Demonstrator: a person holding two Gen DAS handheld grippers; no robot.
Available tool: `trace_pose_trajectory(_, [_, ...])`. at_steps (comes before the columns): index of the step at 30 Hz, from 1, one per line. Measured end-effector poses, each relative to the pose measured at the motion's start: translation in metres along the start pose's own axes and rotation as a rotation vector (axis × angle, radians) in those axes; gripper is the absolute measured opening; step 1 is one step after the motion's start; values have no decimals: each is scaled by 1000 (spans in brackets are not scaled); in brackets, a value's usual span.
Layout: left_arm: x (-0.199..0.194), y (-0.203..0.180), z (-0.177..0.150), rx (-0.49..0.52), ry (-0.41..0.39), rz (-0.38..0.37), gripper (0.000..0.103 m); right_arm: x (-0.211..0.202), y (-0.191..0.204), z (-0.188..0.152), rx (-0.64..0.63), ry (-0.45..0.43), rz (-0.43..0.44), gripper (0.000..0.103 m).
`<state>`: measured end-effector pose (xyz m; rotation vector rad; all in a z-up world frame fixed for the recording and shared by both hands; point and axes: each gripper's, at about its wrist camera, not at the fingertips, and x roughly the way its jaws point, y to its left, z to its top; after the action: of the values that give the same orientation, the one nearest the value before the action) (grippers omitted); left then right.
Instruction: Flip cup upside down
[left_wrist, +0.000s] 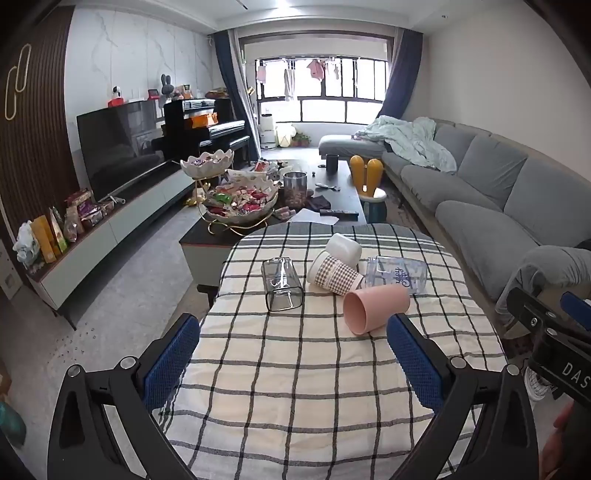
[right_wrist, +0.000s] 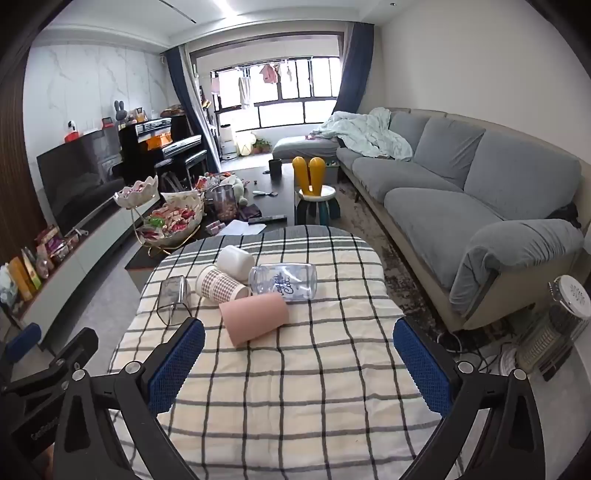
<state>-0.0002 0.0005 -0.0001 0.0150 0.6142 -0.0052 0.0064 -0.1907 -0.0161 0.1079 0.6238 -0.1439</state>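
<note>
Several cups lie on their sides on the checked tablecloth (left_wrist: 295, 369) (right_wrist: 295, 387): a pink cup (left_wrist: 375, 308) (right_wrist: 255, 319) nearest, a clear square glass (left_wrist: 282, 282) (right_wrist: 173, 301) at left, a checked paper-sleeve cup (left_wrist: 334, 275) (right_wrist: 221, 286), a white cup (left_wrist: 345, 249) (right_wrist: 234, 262) behind it, and a clear printed cup (left_wrist: 397, 278) (right_wrist: 284, 282) at right. My left gripper (left_wrist: 293, 360) is open and empty, short of the cups. My right gripper (right_wrist: 299, 363) is open and empty, just short of the pink cup.
A dark coffee table (left_wrist: 332, 195) with snack bowls (left_wrist: 240, 203) stands beyond the table. A grey sofa (right_wrist: 480, 192) runs along the right. A TV stand (left_wrist: 110, 229) is at left. A heater (right_wrist: 554, 332) stands on the floor at right.
</note>
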Motion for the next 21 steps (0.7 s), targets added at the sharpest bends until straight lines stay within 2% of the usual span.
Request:
trace_pose_trajectory(6, [2, 2, -3, -4, 29, -2, 103, 0, 0, 0, 1, -2, 4, 102])
trace_pose_trajectory(21, [2, -1, -1, 12, 18, 12, 103, -3, 1, 1, 2, -5, 5, 102])
